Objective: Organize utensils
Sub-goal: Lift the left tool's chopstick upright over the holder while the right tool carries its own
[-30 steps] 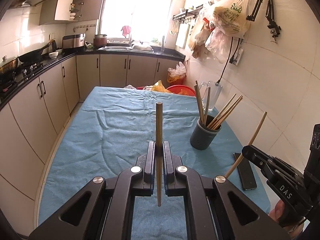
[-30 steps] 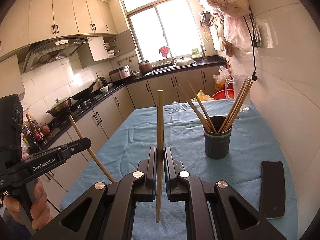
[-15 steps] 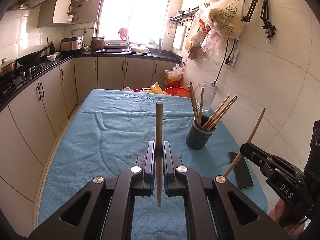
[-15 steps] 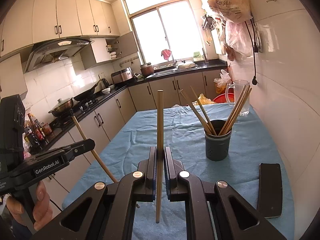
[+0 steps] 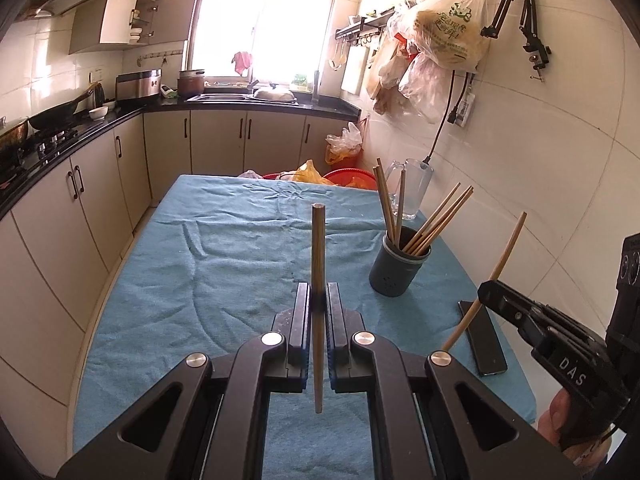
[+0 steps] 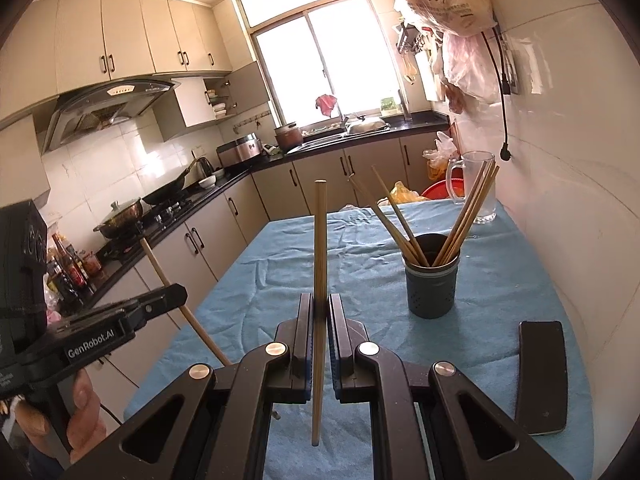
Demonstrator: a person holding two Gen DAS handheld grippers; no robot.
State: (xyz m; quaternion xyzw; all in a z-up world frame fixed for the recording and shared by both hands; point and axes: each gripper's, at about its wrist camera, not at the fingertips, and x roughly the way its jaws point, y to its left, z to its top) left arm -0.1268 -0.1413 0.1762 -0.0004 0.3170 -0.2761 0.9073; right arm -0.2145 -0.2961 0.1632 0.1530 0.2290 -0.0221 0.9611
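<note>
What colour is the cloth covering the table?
Blue table cloth, clearest in the left wrist view.

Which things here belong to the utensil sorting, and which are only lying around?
Belong to the job:
- left gripper, shut on one chopstick
- right gripper, shut on another chopstick
- grey holder with chopsticks

Lying about:
- black phone
- glass mug
- blue cloth
</note>
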